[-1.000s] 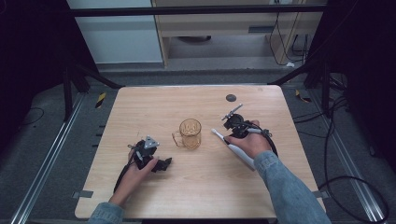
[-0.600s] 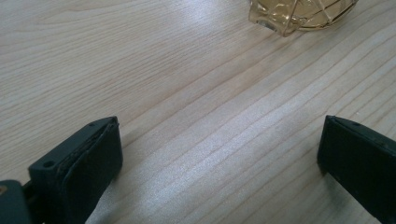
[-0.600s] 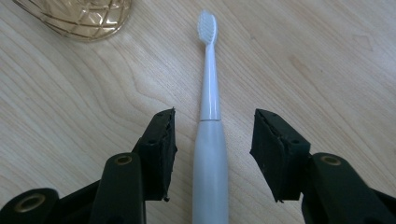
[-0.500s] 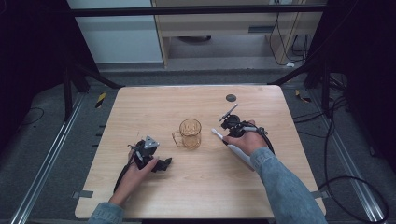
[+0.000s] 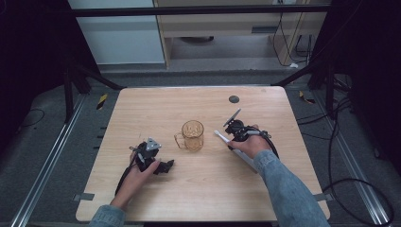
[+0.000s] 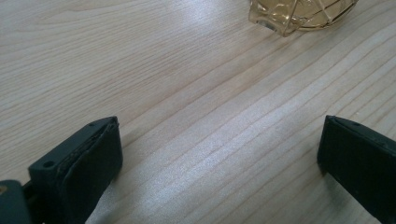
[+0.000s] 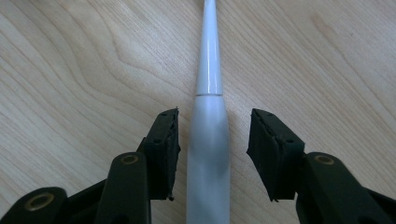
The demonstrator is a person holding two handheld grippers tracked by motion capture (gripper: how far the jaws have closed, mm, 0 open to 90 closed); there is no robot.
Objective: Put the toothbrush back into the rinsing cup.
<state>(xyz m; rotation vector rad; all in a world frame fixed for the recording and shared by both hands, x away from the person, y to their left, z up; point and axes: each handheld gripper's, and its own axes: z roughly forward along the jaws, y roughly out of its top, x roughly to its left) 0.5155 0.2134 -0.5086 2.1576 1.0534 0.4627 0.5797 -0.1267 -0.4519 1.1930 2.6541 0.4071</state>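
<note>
Here the white toothbrush (image 7: 208, 140) lies between the closing right gripper's (image 7: 212, 149) jaws.

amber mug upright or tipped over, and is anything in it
Upright: the amber mug stands on its base on the table, mouth up, handle to its left. It looks empty; the faceted glass makes that hard to confirm.

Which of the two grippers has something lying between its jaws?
The right gripper: its closing jaws straddle the white toothbrush, pads not yet touching. The left gripper has bare table between them.
</note>
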